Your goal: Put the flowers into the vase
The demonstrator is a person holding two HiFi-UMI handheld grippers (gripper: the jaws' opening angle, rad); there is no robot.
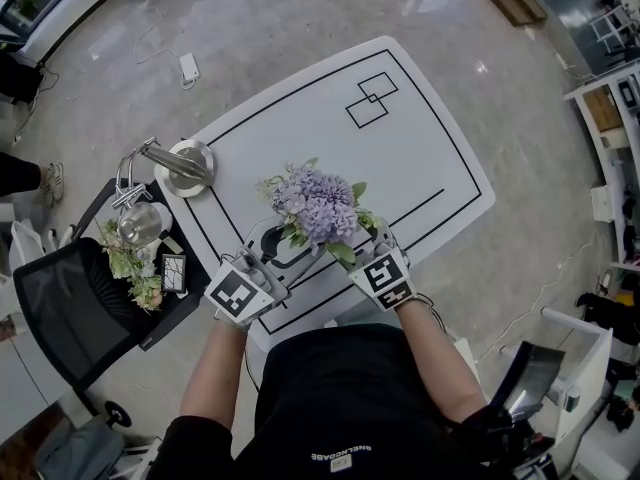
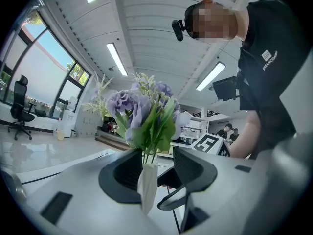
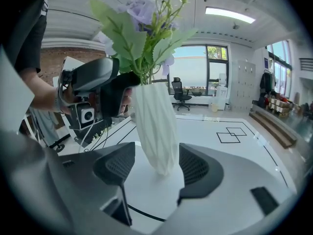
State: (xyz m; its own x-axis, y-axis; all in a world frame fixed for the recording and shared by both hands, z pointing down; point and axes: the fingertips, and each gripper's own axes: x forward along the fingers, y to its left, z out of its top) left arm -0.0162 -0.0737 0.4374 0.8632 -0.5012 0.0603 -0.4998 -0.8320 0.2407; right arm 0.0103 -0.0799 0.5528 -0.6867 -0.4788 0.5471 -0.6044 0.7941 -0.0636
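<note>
Two grippers: left gripper (image 2: 157, 169) and right gripper (image 3: 156, 168) were kept released, vase (image 3: 154, 126) ungripped between fingers.
Flowers (image 1: 318, 206): already seated in vase, 6 o'clock side of counter (image 1: 420, 138).
Remaining: only withdrawal was judged left.

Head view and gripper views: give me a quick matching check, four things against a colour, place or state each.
1. flowers
2. vase
3. left gripper
4. black mesh chair

A. jaws apart, vase between them
B. left of the table in the head view
C. purple, stems in the vase
D. white, standing on the table

Pairs: 1-C, 2-D, 3-A, 4-B
</note>
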